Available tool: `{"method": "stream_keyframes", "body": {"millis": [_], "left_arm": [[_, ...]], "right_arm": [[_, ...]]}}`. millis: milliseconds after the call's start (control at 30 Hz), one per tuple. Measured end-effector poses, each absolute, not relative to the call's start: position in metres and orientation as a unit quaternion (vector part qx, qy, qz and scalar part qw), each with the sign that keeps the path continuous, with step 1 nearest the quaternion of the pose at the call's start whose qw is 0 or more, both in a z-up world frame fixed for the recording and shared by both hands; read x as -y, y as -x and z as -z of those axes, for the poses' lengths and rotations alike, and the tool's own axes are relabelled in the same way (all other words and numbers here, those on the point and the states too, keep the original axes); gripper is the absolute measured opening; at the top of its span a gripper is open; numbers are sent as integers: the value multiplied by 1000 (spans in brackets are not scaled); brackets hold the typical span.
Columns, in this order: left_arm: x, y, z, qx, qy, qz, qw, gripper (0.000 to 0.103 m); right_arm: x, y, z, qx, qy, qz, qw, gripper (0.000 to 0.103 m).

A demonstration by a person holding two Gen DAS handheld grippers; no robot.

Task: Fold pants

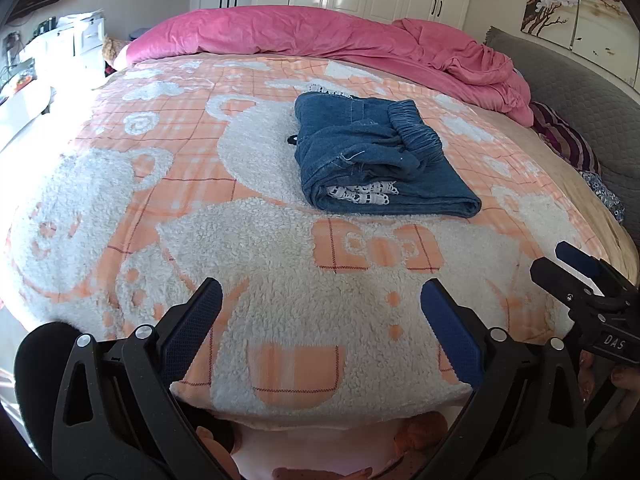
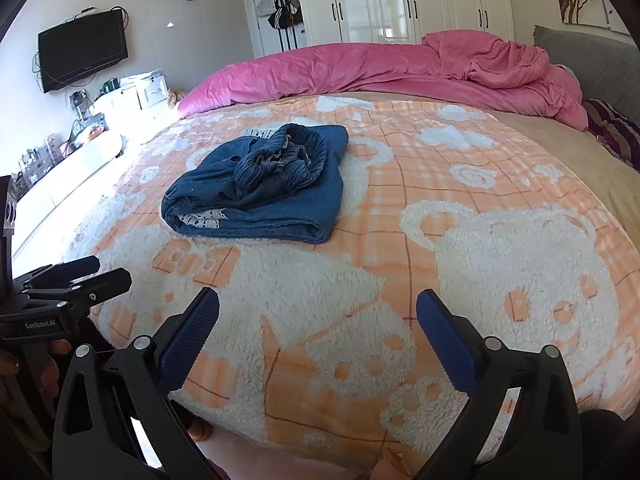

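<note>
Left wrist view: the folded blue denim pants with a gathered elastic waistband (image 1: pixel 376 156) are seen lying on the bed, well ahead of the left gripper (image 1: pixel 320 328) and slightly to the right of the gap between its jaws. The pants are folded into a compact, roughly rectangular bundle, with the waistband bunched on top and a strip of white lace trim (image 1: pixel 362 194) showing at the near folded edge. The bundle rests on the fleecy orange-and-white bear-patterned blanket (image 1: pixel 280 304), which covers the bed beneath and ahead of both sets of jaws. The left gripper is held with its jaws spread wide, nothing between them, apart from the pants. The right gripper (image 1: pixel 576 268) is seen at the right edge of this view, near the blanket's edge and clear of the pants.

In the right wrist view the pants (image 2: pixel 260 188) lie well ahead and to the left of the right gripper (image 2: pixel 318 322), whose jaws are likewise spread wide and hold nothing. The left gripper (image 2: pixel 80 276) appears at the left edge, its jaws seen side-on.

Beyond the pants, a crumpled pink duvet (image 2: pixel 380 72) is heaped along the far side of the bed. Behind it stand white wardrobe doors with dark handles (image 2: pixel 408 4), and a black wall-mounted television (image 2: pixel 82 52) is seen far to the left.
</note>
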State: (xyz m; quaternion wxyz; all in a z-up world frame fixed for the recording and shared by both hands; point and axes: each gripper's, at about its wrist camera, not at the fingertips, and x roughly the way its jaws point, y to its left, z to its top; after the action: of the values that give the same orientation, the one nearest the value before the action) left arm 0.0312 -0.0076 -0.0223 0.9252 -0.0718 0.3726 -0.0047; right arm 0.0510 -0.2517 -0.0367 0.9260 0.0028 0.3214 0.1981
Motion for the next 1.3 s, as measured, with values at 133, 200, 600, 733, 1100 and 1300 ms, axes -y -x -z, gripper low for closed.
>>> {"method": "stream_keyframes", "body": {"millis": [133, 200, 600, 733, 1100, 1300], "left_arm": [[8, -32, 23, -375, 72, 3, 924, 94], [8, -33, 23, -374, 72, 2, 924, 94], [6, -33, 23, -376, 71, -5, 924, 94], [5, -33, 22, -375, 71, -4, 924, 94], [5, -32, 22, -376, 73, -5, 924, 94], [4, -32, 22, -376, 73, -4, 924, 94]], "right_arm": [[252, -52, 38, -323, -2, -198, 925, 98], [252, -52, 39, -324, -2, -198, 925, 98], [251, -53, 40, -326, 0, -196, 925, 98], [251, -53, 41, -326, 0, -195, 925, 98], [252, -54, 41, -327, 0, -195, 925, 98], [252, -54, 41, -327, 0, -195, 925, 98]]}}
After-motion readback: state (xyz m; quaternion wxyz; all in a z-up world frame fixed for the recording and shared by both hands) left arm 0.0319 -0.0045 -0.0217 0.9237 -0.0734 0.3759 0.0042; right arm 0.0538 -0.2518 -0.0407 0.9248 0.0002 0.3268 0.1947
